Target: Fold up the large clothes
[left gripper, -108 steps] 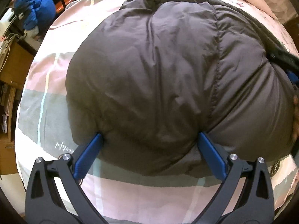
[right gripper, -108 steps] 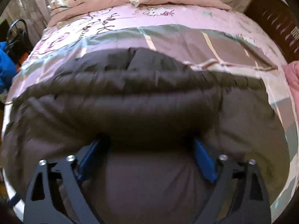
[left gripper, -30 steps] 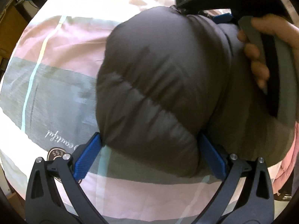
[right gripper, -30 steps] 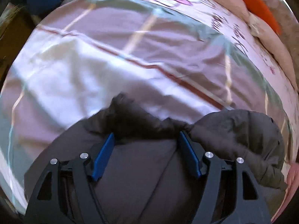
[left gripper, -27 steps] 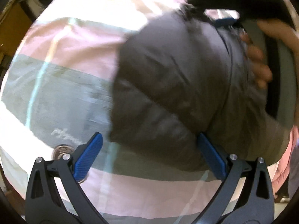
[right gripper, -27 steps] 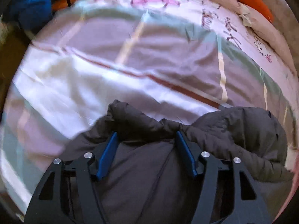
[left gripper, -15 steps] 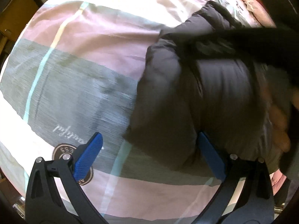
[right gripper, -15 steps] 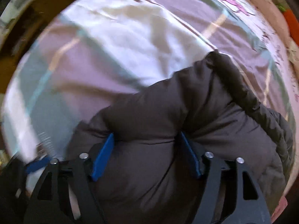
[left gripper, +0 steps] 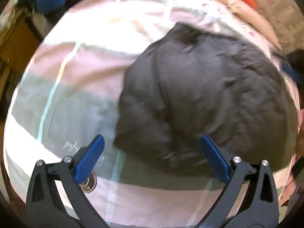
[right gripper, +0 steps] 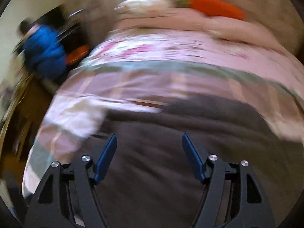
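Observation:
A dark grey puffer jacket [left gripper: 205, 98] lies folded into a thick bundle on the pink and grey striped bedspread [left gripper: 76, 79]. My left gripper [left gripper: 151, 148] is open and empty, just in front of the bundle's near edge, with its right finger beside the jacket. In the blurred right wrist view, my right gripper [right gripper: 149, 144] is open and empty above the jacket [right gripper: 190, 133], whose dark fabric fills the lower frame. A hint of the other gripper shows at the far right edge of the left wrist view.
Pink pillows [right gripper: 218, 26] and an orange cushion [right gripper: 214, 7] lie at the head of the bed. A blue jacket [right gripper: 45, 53] sits on a chair off the bed's left side beside wooden furniture [left gripper: 17, 38]. A round printed logo [left gripper: 91, 180] marks the bedspread.
Both grippers have let go of the jacket and pulled back. The bundle now rests on the bed, and the right view swung up toward the pillows.

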Available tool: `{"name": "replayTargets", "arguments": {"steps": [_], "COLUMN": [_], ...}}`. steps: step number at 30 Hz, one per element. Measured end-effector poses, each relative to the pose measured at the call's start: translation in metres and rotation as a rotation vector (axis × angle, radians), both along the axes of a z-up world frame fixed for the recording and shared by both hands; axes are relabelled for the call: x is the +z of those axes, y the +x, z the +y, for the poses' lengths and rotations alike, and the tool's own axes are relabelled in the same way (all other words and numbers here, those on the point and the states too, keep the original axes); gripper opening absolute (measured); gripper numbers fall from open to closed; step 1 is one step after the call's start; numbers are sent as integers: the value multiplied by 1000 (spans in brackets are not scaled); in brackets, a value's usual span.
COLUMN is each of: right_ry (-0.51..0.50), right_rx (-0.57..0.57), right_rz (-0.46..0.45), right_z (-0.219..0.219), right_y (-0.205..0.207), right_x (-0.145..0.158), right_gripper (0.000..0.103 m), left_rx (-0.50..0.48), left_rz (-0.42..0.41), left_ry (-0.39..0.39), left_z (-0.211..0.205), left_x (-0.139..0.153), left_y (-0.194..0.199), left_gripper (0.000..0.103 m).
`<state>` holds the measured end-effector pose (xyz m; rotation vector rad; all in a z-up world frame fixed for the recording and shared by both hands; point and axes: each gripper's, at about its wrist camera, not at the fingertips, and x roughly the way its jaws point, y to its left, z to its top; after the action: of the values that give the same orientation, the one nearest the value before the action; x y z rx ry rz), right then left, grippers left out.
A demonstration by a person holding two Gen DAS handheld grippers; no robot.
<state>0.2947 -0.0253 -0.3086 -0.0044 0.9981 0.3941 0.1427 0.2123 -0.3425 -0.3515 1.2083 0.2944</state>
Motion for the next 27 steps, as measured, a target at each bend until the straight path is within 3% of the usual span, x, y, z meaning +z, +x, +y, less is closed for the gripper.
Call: {"name": "replayTargets", "arguments": {"steps": [3, 7, 10, 13, 16, 20, 22, 25, 27], "right_ry": [-97, -29, 21, 10, 94, 131, 165, 210, 254], "right_rx": [-167, -324, -294, -268, -281, -334, -356, -323, -296], "right_rz": [37, 179, 278, 286, 185, 187, 258, 310, 319], "right_z": [-84, -147, -153, -148, -180, -233, -260, -277, -289], "right_y": [-8, -4, 6, 10, -13, -41, -57, -80, -100], "right_x": [-19, -56, -89, -85, -48, -56, -78, -85, -77], "right_gripper": [71, 73, 83, 84, 83, 83, 80, 77, 77], "left_rx": [-74, -184, -215, -195, -169, -213, -277, -344, -331], "left_rz": [-34, -12, 85, 116, 59, -30, -2, 67, 64], "left_ry": [19, 33, 68, 110, 87, 82, 130, 297, 296], "left_z": [-27, -80, -109, -118, -124, -160, -189, -227, -236], "left_x": [12, 2, -32, -34, -13, 13, 8, -10, -7], "left_y": [21, 62, 68, 75, 80, 95, 110, 125, 132], "left_gripper": [101, 101, 101, 101, 101, 101, 101, 101, 101]}}
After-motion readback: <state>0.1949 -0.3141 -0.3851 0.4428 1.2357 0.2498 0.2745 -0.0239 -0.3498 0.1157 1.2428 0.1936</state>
